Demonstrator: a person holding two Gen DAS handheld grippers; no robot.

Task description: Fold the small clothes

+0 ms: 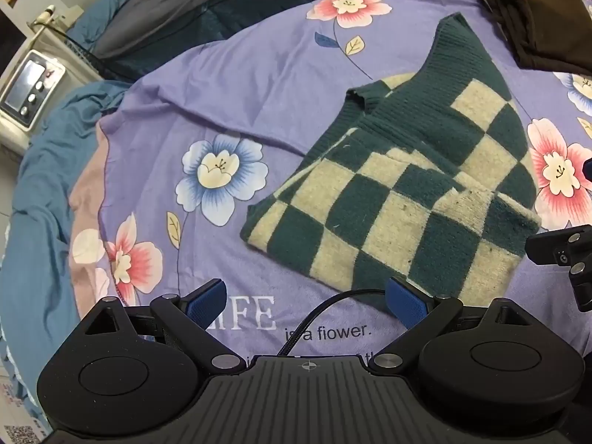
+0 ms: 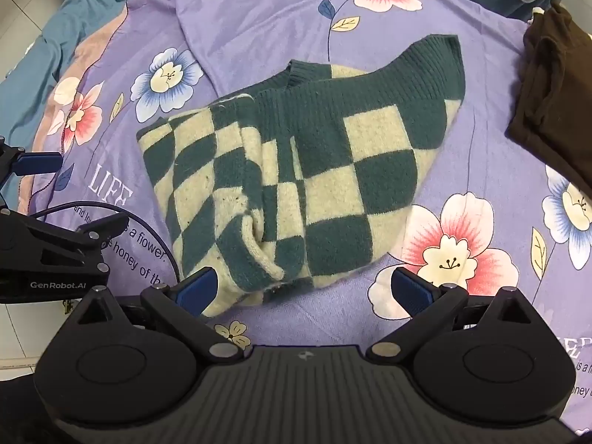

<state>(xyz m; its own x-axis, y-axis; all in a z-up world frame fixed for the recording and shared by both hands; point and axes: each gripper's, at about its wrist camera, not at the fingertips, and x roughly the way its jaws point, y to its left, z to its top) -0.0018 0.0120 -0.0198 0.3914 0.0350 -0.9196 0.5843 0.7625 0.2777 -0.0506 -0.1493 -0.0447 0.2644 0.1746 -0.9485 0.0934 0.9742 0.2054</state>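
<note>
Left gripper [image 1: 305,301]: fingers spread wide, holding nothing; the sweater's near corner lies just ahead of its right finger.
Right gripper [image 2: 307,292]: fingers wide apart and empty; a rolled cuff sits just ahead, nearer the left finger.
Sweater [image 2: 296,170]: checkered green and cream, partly folded, lumpy in the middle.
Doing it well: likely pinch both near corners evenly, lift low, and lay the fold flat so the sleeve does not bunch.
Surface: purple flowered blanket [image 1: 229,85], soft and creased.
Room: dark brown clothes [image 2: 555,85] beyond the right finger; blue bedding [image 1: 40,185] off the left.
</note>
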